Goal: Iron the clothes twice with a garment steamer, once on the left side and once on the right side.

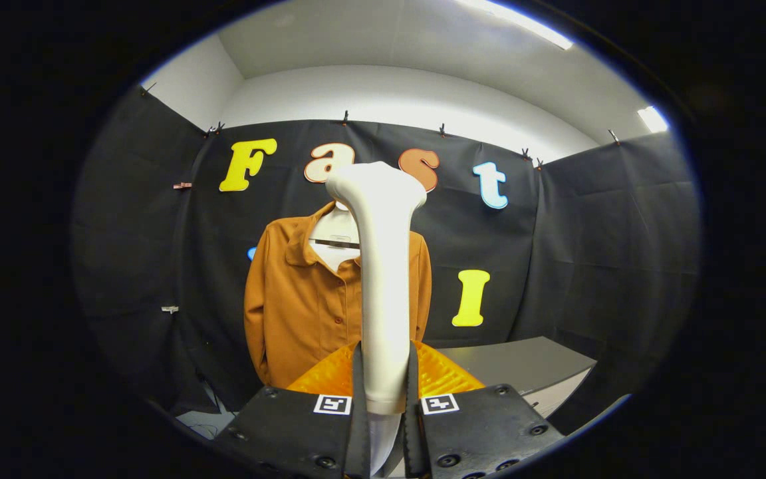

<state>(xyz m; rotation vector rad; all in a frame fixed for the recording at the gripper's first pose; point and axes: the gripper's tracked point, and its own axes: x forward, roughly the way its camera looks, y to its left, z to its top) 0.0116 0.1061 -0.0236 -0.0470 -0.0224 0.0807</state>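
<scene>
I've got the orange shirt [303, 299] hanging on the booth wall dead ahead, at twelve o'clock beyond the fingers, collar up, long axis vertical, and well apart from the steamer for now. The grey counter [522, 366] sits lower, around two o'clock. The garment steamer [383, 266] stands upright between the fingers, long axis running six to twelve, its head at the top tipped toward the shirt (I can't see the nozzle face). The gripper [383, 399] is clenched on the handle, both fingers pressing. My guess: push forward, shade toward eleven for the left panel.
</scene>
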